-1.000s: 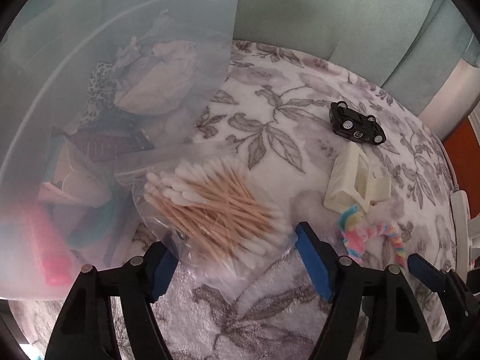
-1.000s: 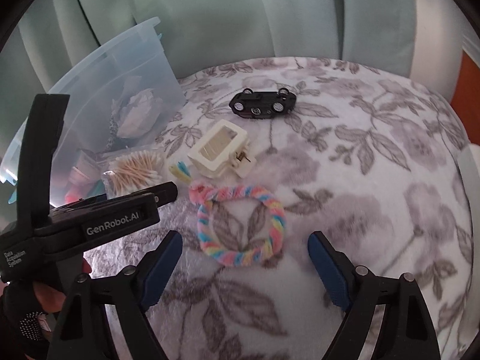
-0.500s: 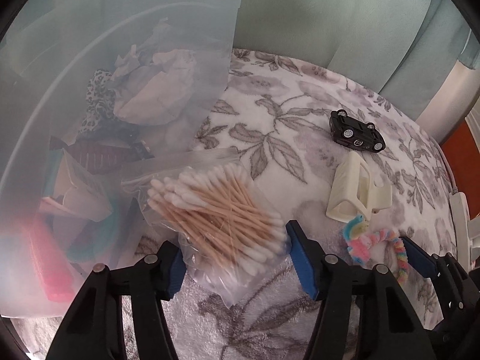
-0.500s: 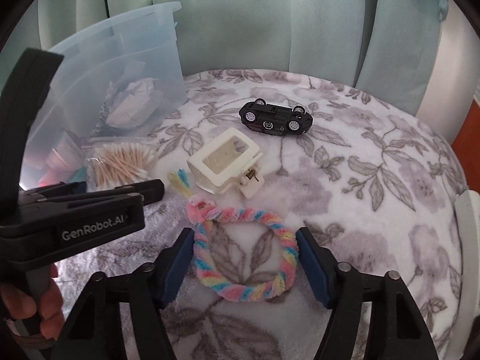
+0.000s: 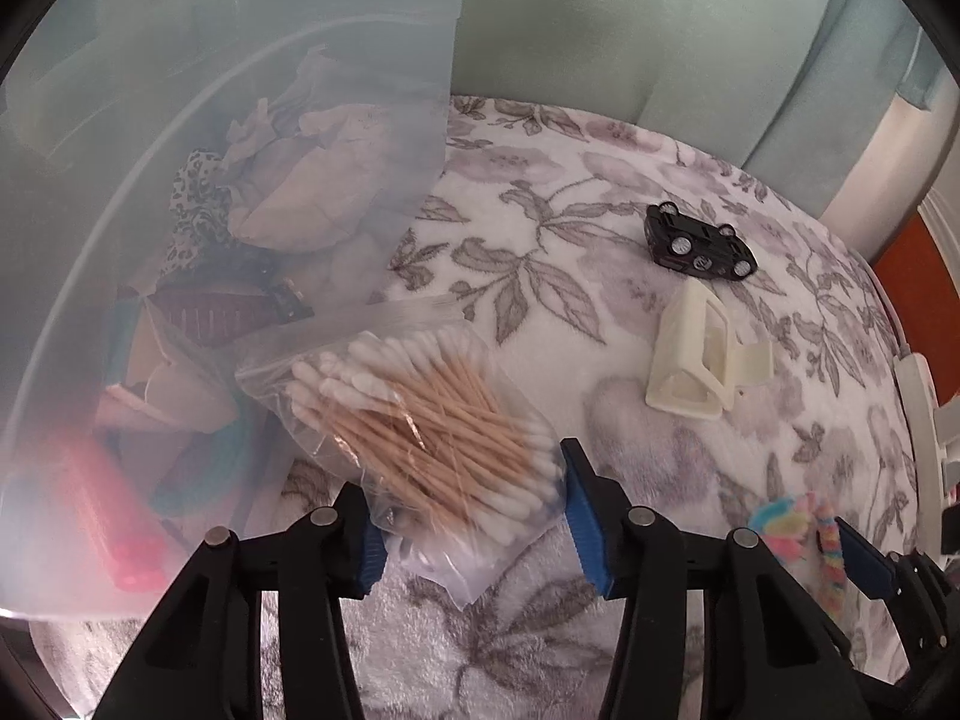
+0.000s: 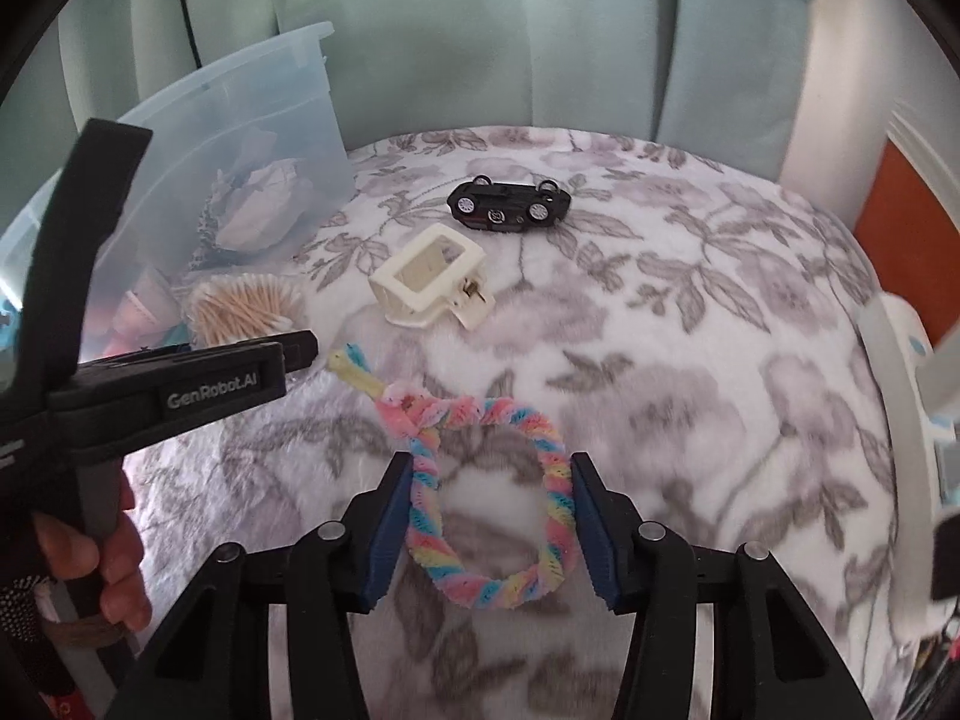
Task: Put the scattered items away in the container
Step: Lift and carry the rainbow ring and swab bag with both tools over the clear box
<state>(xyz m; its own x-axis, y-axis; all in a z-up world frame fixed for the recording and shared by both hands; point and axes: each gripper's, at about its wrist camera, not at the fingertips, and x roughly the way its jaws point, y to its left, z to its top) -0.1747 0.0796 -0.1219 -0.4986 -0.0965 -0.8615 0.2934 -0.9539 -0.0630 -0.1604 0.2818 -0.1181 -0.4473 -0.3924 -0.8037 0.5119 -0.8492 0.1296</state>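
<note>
- The left gripper [image 5: 471, 510] is closing around a clear bag of cotton swabs [image 5: 432, 426]; the bag's near end lies between its blue pads, which touch the plastic on both sides.
- The bag lies on a flowered blanket [image 5: 540, 276], just beside the near wall of a clear plastic bin [image 5: 384, 120] on the left.
- The bin holds crumpled paper, a leopard-print cloth and a red item, all blurred by the wall.
- The right gripper [image 6: 492, 516] is closing on a pastel twisted ring [image 6: 498, 480]; both pads touch the ring's outer sides.
- A cream hair clip [image 6: 429, 285] lies beyond the ring, and an upturned black toy car [image 6: 510, 207] lies farther off.
- A hand [image 6: 102, 558] holds the left gripper's handle.
</note>
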